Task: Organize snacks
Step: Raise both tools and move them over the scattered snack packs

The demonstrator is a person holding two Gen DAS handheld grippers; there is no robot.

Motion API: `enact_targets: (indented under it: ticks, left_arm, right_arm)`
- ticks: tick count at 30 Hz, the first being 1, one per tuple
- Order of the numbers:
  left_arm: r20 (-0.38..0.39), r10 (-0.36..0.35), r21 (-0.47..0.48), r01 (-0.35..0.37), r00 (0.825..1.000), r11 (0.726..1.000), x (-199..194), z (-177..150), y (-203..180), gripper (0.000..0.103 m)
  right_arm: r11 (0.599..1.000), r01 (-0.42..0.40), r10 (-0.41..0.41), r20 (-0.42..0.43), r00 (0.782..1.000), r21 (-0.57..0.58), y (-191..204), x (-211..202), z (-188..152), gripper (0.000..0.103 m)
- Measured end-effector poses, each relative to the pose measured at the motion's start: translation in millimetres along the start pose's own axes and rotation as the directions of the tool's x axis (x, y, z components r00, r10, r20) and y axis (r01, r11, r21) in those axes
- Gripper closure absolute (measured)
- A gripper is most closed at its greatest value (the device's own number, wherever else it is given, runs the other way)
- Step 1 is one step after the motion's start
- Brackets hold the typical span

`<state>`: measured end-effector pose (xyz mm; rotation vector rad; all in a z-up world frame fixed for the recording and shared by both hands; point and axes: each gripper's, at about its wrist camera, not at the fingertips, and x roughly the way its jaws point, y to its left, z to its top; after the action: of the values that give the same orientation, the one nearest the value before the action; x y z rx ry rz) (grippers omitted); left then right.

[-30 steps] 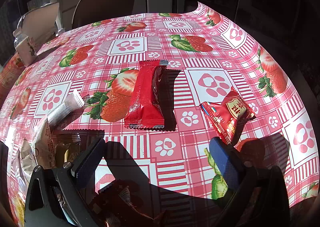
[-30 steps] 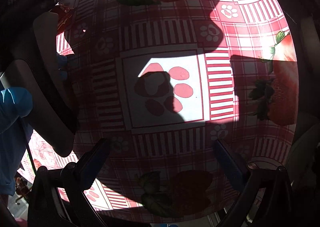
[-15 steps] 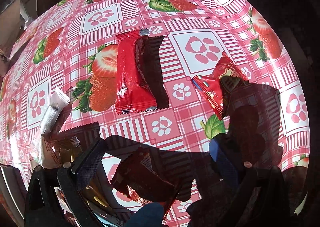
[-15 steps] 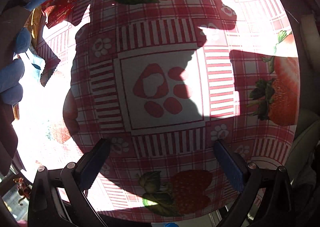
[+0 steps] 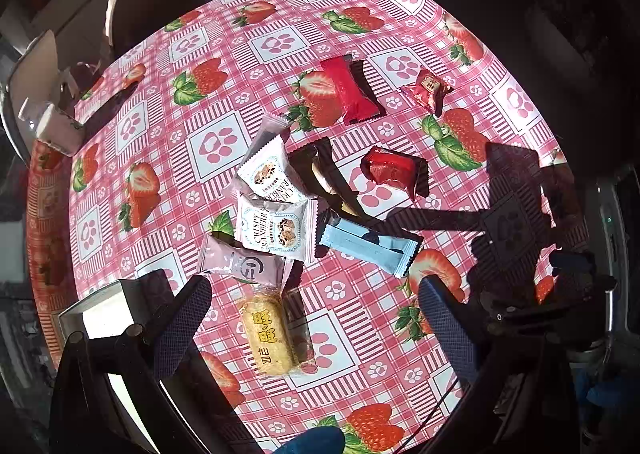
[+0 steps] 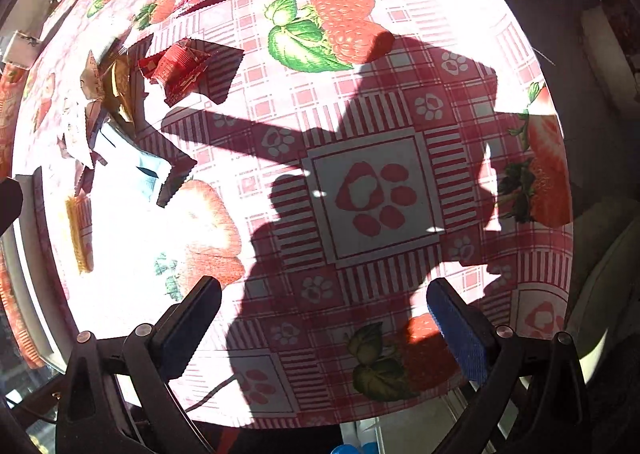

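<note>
Tablecloth [image 5: 224,141] in pink check with strawberries and paw prints covers the whole table, lit by hard sun and crossed by dark shadows. A white box [image 5: 104,314] sits at the table's near left corner, beside the left gripper's left finger. The left gripper [image 5: 316,326] hangs above the near edge with its jaws spread wide and nothing between them; the right gripper [image 6: 324,330] is likewise wide open and empty over a paw-print square near the right edge. Snacks lie scattered across the middle of the table. Just ahead of the left gripper lies a yellow rice cracker pack [image 5: 266,334], and beyond it a pink packet [image 5: 244,264], two white cranberry cookie packs [image 5: 276,230] overlapping each other, and a light blue bar [image 5: 366,246] to their right. Farther toward the far edge lie a long red bar [image 5: 350,91], a small red candy [image 5: 390,169] and another red candy [image 5: 426,87] nearest the right edge. From the right wrist view these snacks sit well off to the left of that gripper, the nearest being the light blue bar [image 6: 148,173].
</note>
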<state>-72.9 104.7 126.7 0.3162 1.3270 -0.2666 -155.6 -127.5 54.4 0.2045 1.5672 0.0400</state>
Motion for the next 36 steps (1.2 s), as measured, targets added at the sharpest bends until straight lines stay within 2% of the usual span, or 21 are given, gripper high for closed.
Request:
enact_targets:
  ticks: [5,6,9,11,18,21,36]
  left_arm:
    - [-0.006,0.031,0.006,-0.031,1.000,1.000,-28.7,-25.3,21.0,0.000]
    - [-0.007,0.044,0.005,-0.044,0.999,0.999,-33.3,-27.8,24.6,0.000]
    - [0.000,0.067,-0.005,-0.067,0.998,0.998,-46.0,-32.1,33.0,0.000]
    - [0.010,0.079,-0.014,-0.078,0.997,0.997,-53.4,-33.6,37.7,0.000]
    - [0.054,0.116,-0.012,-0.115,0.992,0.993,-74.4,-33.7,46.4,0.000]
    - [0.063,0.122,-0.012,-0.122,0.991,0.992,-79.0,-34.0,48.2,0.000]
    - [0.071,0.146,-0.011,-0.145,0.987,0.989,-88.3,-37.1,51.4,0.000]
  right_arm:
    - [0.999,-0.034,0.035,0.050,0.998,-0.013,32.2,-39.8,3.3,0.000]
    - [1.000,0.017,-0.017,0.047,0.999,0.004,53.0,-31.3,-2.1,0.000]
    - [1.000,0.015,-0.016,0.061,0.998,0.005,77.9,-40.4,-4.5,0.000]
    - [0.998,0.053,-0.054,0.066,0.996,0.019,95.8,-26.0,-8.6,0.000]
    - [0.999,0.046,-0.047,0.089,0.995,0.013,90.9,-21.6,-21.3,0.000]
    - [1.000,0.029,-0.029,0.107,0.994,0.005,82.7,-32.2,-30.4,0.000]
    - [1.000,0.013,-0.013,0.146,0.989,0.001,90.0,-43.7,-29.7,0.000]
